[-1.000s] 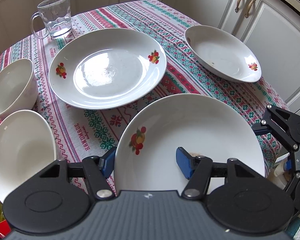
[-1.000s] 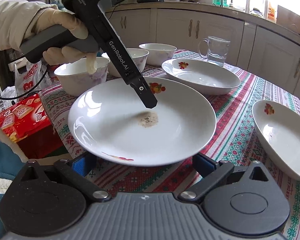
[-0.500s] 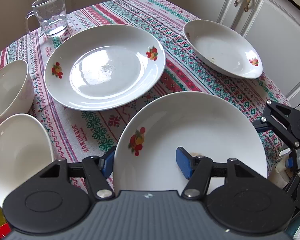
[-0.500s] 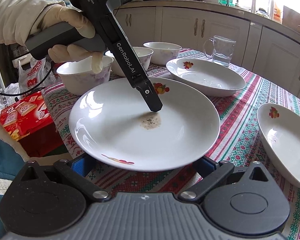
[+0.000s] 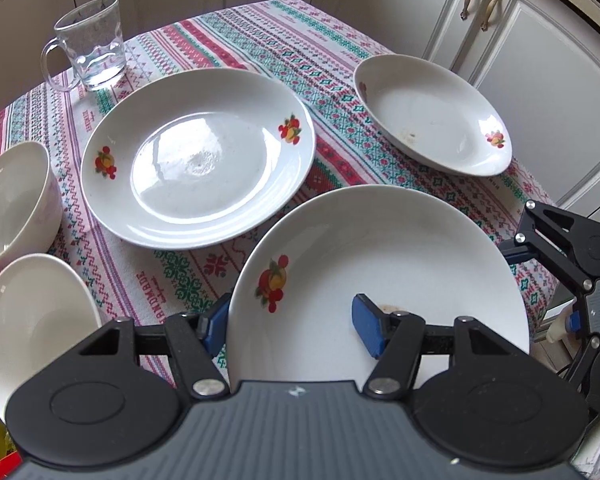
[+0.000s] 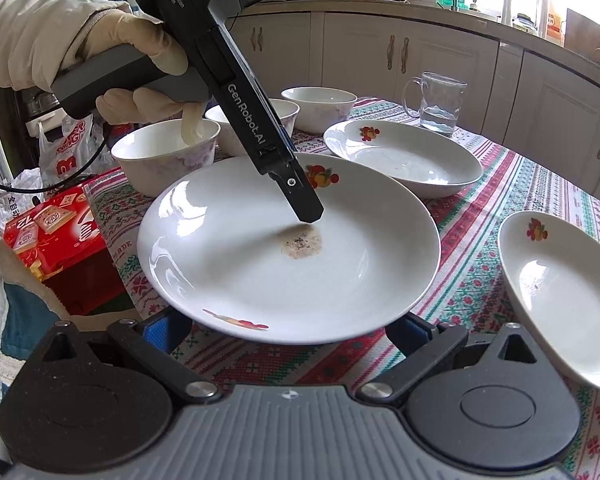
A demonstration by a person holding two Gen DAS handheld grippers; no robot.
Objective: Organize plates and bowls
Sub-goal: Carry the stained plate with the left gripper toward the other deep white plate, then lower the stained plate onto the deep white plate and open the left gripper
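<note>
From my left wrist camera, my left gripper (image 5: 290,326) is clamped on the rim of the near plate (image 5: 380,272): one blue finger (image 5: 214,324) sits under the rim at the left, the other lies on the plate's inner face beside a brown stain. The plate is tilted, held over the near edge of the bench (image 5: 260,40) with its patterned cloth. Beyond it a large plate (image 5: 198,158) lies flat on the cloth, a deep dish (image 5: 432,120) sits to the far right, and a glass mug (image 5: 90,44) stands at the far left. Two white bowls (image 5: 14,200) are at the left edge. My right gripper (image 5: 572,256) shows at the right, beside the held plate.

From my right wrist camera, my right gripper (image 6: 288,330) has its fingers wide apart, their blue pads under the plate's (image 6: 288,252) near rim; whether they touch it I cannot tell. My gloved left hand (image 6: 140,64) grips the black tool, whose tip rests on the plate by the stain (image 6: 302,242). Three bowls (image 6: 164,156) stand behind.
</note>
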